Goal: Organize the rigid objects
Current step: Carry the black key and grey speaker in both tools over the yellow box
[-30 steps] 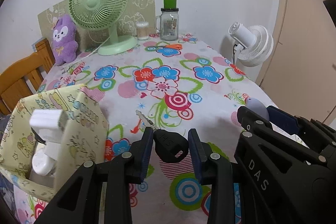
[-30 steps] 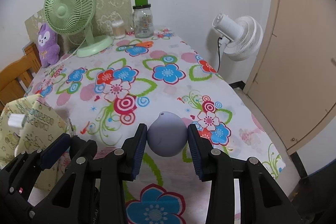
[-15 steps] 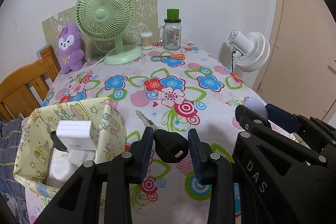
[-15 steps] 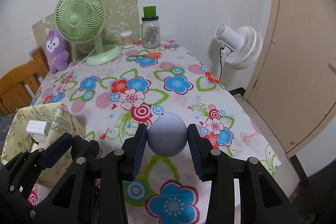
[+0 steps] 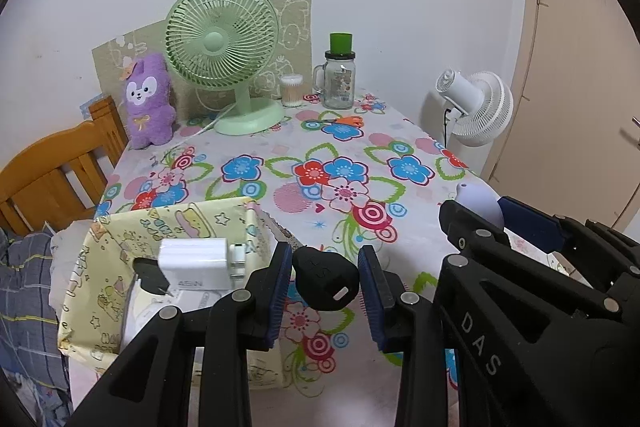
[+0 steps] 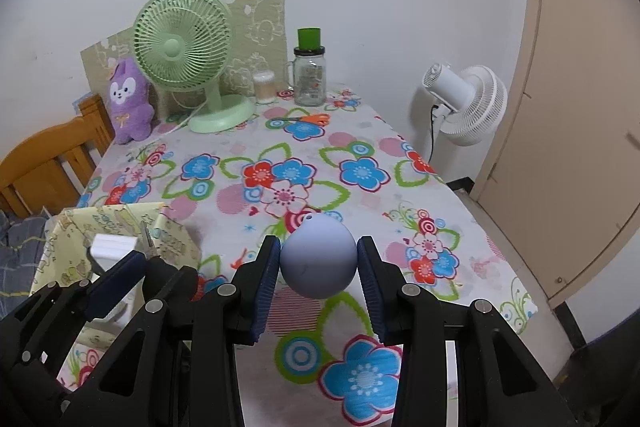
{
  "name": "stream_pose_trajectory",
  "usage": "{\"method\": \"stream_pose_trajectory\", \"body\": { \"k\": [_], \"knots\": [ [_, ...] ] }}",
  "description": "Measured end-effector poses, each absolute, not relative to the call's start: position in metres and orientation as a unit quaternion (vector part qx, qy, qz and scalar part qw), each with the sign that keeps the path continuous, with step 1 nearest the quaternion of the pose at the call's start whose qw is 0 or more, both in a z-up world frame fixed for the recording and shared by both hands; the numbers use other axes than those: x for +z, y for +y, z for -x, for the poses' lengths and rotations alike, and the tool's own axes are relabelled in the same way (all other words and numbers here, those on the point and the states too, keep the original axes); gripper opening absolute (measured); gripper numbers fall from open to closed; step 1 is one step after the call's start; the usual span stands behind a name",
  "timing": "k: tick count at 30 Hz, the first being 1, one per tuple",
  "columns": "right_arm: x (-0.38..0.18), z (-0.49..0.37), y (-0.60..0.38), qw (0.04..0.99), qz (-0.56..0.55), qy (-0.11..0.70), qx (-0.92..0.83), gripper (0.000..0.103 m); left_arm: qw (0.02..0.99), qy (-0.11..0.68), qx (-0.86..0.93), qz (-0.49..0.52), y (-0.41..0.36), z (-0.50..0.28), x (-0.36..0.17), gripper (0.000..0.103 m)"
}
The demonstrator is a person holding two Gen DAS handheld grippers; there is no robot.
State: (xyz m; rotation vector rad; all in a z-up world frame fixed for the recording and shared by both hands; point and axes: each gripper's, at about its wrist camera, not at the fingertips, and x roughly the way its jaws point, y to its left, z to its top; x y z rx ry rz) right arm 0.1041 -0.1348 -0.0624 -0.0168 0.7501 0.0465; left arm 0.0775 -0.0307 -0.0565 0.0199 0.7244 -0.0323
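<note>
In the view from my left wrist, my left gripper (image 5: 325,281) sits in the lower middle of the frame. It is closed on a black plastic car key (image 5: 325,279), and the blue pads touch both sides of it. The key is up in the air, just right of the yellow paper box with cartoon pictures (image 5: 100,303) at the lower left. A white plug charger (image 5: 195,263) already rests inside that box, on top of other white things I cannot make out. The flowery tablecloth (image 5: 340,163) fills the middle of the frame. My right gripper (image 5: 496,215) pokes in from the right edge.

In the view from my right wrist, the right gripper (image 6: 318,263) is in the lower middle. It squeezes a round light purple ball with a tiny hole near its top (image 6: 318,259) (it looks smooth, so I think it could slip). The ball hangs above the cloth, well apart from the box (image 6: 168,231) at the left of the frame. The left gripper (image 6: 132,267) shows at the lower left, close to the box.

I think the job is partly done. The charger is packed. The key and the ball still need to go in, and the key looks nearest, so I would drop it first.
</note>
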Motion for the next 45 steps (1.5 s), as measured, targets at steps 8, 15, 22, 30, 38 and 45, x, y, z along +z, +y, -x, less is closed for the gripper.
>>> {"method": "stream_pose_trajectory", "body": {
  "k": [8, 15, 22, 30, 38, 45],
  "knots": [
    [-0.056, -0.101, -0.117, 0.931, 0.009, 0.363, 0.029, 0.043, 0.936, 0.352, -0.015, -0.010, -0.018, -0.075, -0.052, 0.034],
    [-0.054, -0.098, -0.099, 0.932, 0.013, 0.360, 0.033, 0.043, 0.937, 0.348, -0.013, -0.005, 0.004, -0.070, -0.049, 0.034],
    [-0.055, -0.099, -0.082, 0.931, 0.013, 0.362, 0.037, 0.043, 0.937, 0.350, -0.010, -0.005, 0.020, -0.070, -0.051, 0.034],
    [-0.058, -0.100, -0.060, 0.931, 0.016, 0.363, 0.041, 0.043, 0.936, 0.352, -0.006, 0.002, 0.041, -0.072, -0.055, 0.034],
    [-0.069, -0.104, -0.038, 0.925, 0.022, 0.374, 0.060, 0.043, 0.931, 0.365, 0.010, 0.014, 0.066, -0.077, -0.068, 0.034],
    [-0.072, -0.105, -0.020, 0.923, 0.033, 0.375, 0.076, 0.043, 0.926, 0.376, 0.026, 0.014, 0.082, -0.079, -0.078, 0.034]
  ]
}}
